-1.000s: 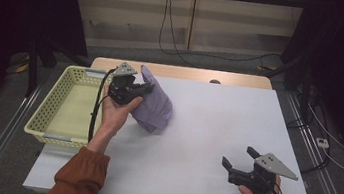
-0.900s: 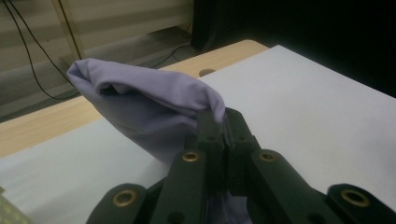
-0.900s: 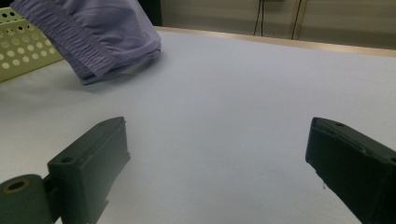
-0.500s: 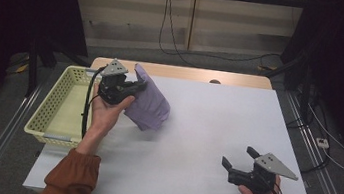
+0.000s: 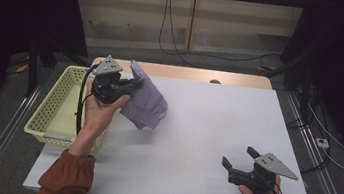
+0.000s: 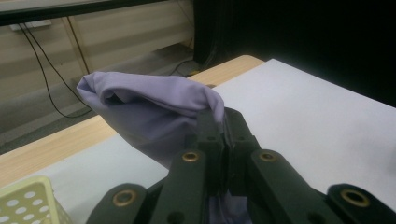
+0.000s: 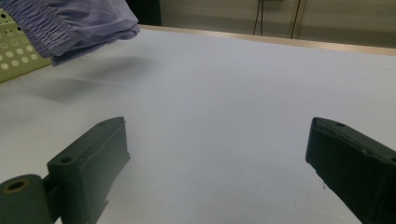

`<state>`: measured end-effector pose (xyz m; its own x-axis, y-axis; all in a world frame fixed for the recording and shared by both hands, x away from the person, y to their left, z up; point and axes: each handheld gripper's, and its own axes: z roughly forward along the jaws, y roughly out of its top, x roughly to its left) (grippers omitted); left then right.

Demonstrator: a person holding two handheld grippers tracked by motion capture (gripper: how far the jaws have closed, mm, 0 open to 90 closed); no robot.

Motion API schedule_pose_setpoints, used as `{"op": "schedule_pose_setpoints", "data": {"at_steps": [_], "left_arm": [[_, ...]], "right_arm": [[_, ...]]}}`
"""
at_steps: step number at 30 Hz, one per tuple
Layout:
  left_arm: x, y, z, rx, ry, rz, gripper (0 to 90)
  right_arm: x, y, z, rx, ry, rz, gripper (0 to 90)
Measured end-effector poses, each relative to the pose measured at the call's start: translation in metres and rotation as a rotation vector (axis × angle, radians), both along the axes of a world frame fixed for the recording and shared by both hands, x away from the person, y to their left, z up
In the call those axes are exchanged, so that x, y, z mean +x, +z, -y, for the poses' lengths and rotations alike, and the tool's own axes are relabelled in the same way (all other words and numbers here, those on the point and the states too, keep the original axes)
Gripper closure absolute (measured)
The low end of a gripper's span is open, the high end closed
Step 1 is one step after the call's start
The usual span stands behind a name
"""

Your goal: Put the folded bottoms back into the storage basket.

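Dim overall, lit from above. Bright on the white table [image 5: 196, 130]; black at the upper left and right edges of the high view. Soft shadow under the cloth [image 7: 74, 23] at the upper left of the right gripper view. No glare. Slightly soft and grainy throughout; near jaws blurred at the bottom of both gripper views.

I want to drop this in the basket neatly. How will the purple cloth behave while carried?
Probably floppy: the purple cloth droops in folds below the left gripper, whose jaws pinch one edge. Likely light, since that small pinch lifts it. It may land bunched in the basket.
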<state>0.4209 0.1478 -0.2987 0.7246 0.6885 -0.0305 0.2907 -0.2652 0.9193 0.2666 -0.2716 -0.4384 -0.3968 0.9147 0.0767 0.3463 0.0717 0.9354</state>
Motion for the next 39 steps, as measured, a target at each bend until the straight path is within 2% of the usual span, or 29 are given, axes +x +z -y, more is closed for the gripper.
{"op": "schedule_pose_setpoints", "data": {"at_steps": [4, 8, 13, 28, 31, 33, 39], "left_arm": [[-0.006, 0.004, -0.002, -0.017, 0.004, 0.001, 87.5], [-0.013, 0.014, -0.004, -0.019, 0.006, 0.031, 87.5], [-0.018, 0.019, -0.007, -0.031, 0.013, 0.048, 87.4], [-0.028, 0.036, -0.031, -0.068, 0.053, 0.092, 87.5], [-0.032, 0.039, -0.035, -0.083, 0.050, 0.118, 87.5], [-0.035, 0.042, -0.035, -0.070, 0.057, 0.137, 87.5], [-0.040, 0.049, -0.042, -0.079, 0.062, 0.153, 87.5]], "right_arm": [[0.000, 0.000, 0.000, 0.000, 0.004, 0.000, 5.6], [0.000, 0.000, 0.000, 0.004, 0.000, 0.000, 5.6], [-0.001, 0.000, 0.000, 0.003, 0.002, 0.001, 5.6], [-0.001, 0.001, 0.000, 0.003, 0.010, 0.005, 5.4], [-0.001, 0.001, 0.000, 0.003, 0.010, 0.004, 5.4], [-0.002, 0.001, 0.000, 0.004, 0.010, 0.004, 5.4], [-0.002, 0.001, 0.000, 0.003, 0.011, 0.005, 5.4]]}}
